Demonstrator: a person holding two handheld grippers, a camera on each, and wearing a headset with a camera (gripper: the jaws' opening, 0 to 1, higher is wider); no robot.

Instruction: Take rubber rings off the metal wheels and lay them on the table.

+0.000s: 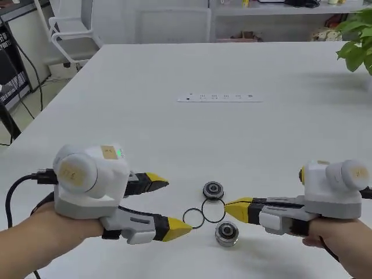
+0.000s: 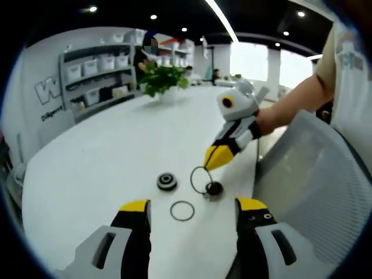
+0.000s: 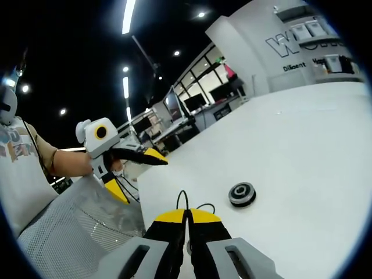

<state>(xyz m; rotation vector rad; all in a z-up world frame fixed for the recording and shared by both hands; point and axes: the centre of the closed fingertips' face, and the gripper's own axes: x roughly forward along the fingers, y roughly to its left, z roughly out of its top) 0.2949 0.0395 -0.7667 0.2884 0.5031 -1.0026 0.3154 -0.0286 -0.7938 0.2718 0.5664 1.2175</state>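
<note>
Down on the table (image 1: 174, 133), head view, my left gripper (image 1: 168, 206) gapes beside a loose ring (image 1: 193, 218). Left gripper view: that ring lies flat ahead. Right gripper view: my right gripper (image 3: 187, 214) pinches a second ring (image 3: 178, 199) near a wheel (image 3: 242, 194).

Qty: 2 metal wheels (image 1: 213, 190) (image 1: 226, 233); 2 rubber rings (image 1: 193, 218) (image 1: 213, 210); 2 claws (image 1: 178, 206) (image 1: 228, 205); 1 plant (image 1: 357, 40)
</note>
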